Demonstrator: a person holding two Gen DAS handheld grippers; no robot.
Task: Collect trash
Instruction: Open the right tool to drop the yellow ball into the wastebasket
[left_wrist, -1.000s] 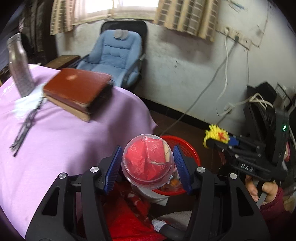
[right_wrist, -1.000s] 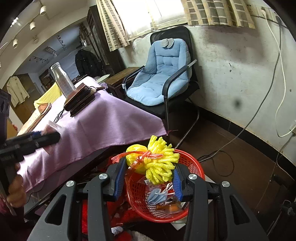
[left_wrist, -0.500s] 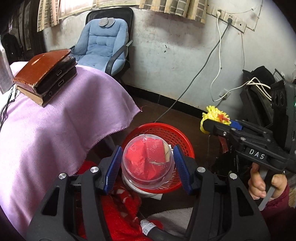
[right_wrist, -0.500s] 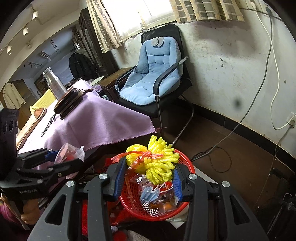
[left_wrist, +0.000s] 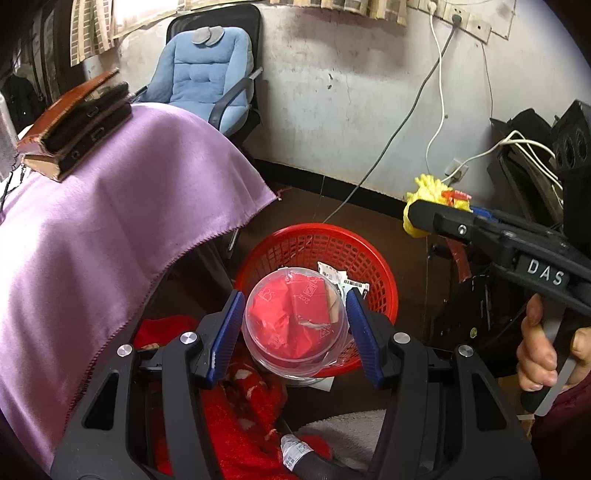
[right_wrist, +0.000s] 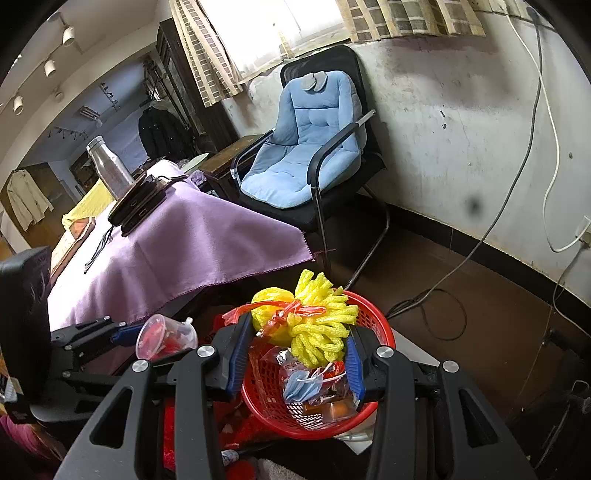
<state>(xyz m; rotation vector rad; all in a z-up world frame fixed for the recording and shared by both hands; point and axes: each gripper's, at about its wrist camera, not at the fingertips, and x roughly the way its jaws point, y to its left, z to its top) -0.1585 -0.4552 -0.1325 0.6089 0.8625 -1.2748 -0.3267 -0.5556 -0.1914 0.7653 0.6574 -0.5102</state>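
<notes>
My left gripper (left_wrist: 295, 334) is shut on a clear plastic cup (left_wrist: 293, 328) stuffed with red wrappers, held just above the near rim of the red trash basket (left_wrist: 373, 254). The cup also shows in the right wrist view (right_wrist: 166, 336). My right gripper (right_wrist: 295, 350) is shut on a yellow foam net with red plastic strips (right_wrist: 314, 317), held over the basket (right_wrist: 277, 413), which holds a blue face mask (right_wrist: 299, 384) and wrappers. In the left wrist view the foam net (left_wrist: 432, 199) hangs to the right of the basket.
A table under a purple cloth (left_wrist: 92, 236) stands left of the basket, with books (left_wrist: 74, 125) and a steel bottle (right_wrist: 109, 170) on it. A blue-cushioned chair (right_wrist: 310, 155) stands by the wall. Cables (right_wrist: 443, 295) run along the floor. Red fabric (left_wrist: 240, 424) lies below the grippers.
My left gripper has carried the cup off the table edge and down over the red basket. My right gripper has shifted slightly, keeping the foam net above the basket.
</notes>
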